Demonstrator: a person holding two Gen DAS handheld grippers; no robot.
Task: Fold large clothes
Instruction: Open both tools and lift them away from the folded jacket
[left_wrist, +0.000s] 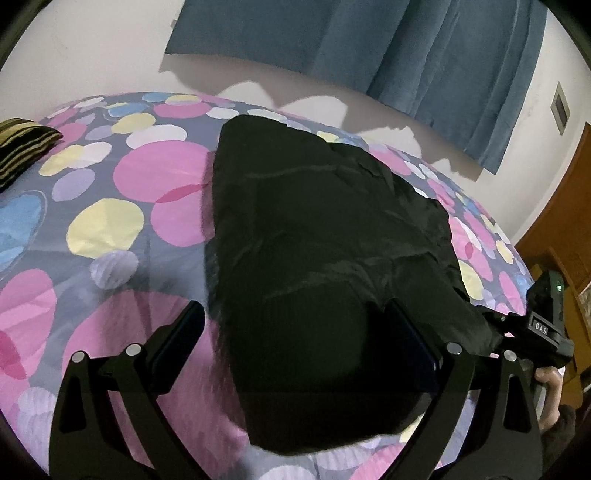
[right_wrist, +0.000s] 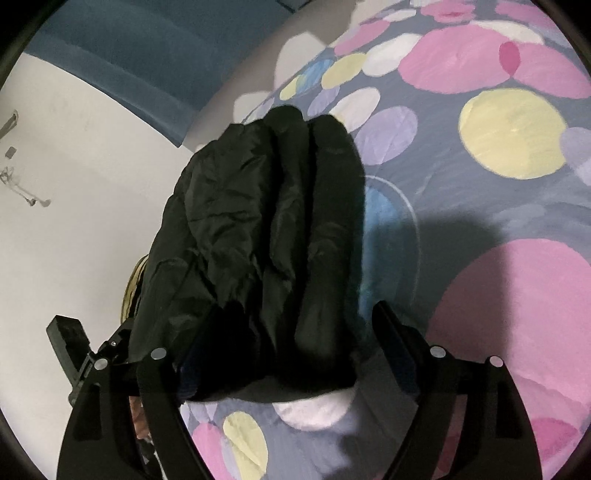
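Both grippers stand spread over the folded black jacket (left_wrist: 325, 229) on the dotted bedsheet (left_wrist: 110, 221): left gripper (left_wrist: 295, 325), right gripper (right_wrist: 288, 332), neither pinching it.

Near hem of the black jacket (left_wrist: 325, 229) smeared by blur between the left gripper (left_wrist: 295, 347) fingers; contact with the pads not readable. Bedspread (left_wrist: 110, 192) beneath the jacket covered, pattern there unseen. Striped cushion (left_wrist: 22, 147) cut off by the left edge. Blue curtain (left_wrist: 388, 48) cropped at the top. Wooden door (left_wrist: 569, 206) clipped at the right. Hand (left_wrist: 550, 384) on the other tool mostly hidden behind the linkage.

In the right wrist view, left finger (right_wrist: 184, 362) of the right gripper (right_wrist: 284, 350) partly buried under dark folds. Small wall fittings (right_wrist: 22, 184) too tiny to identify. Yellowish patch (right_wrist: 135, 280) behind the jacket mostly concealed.
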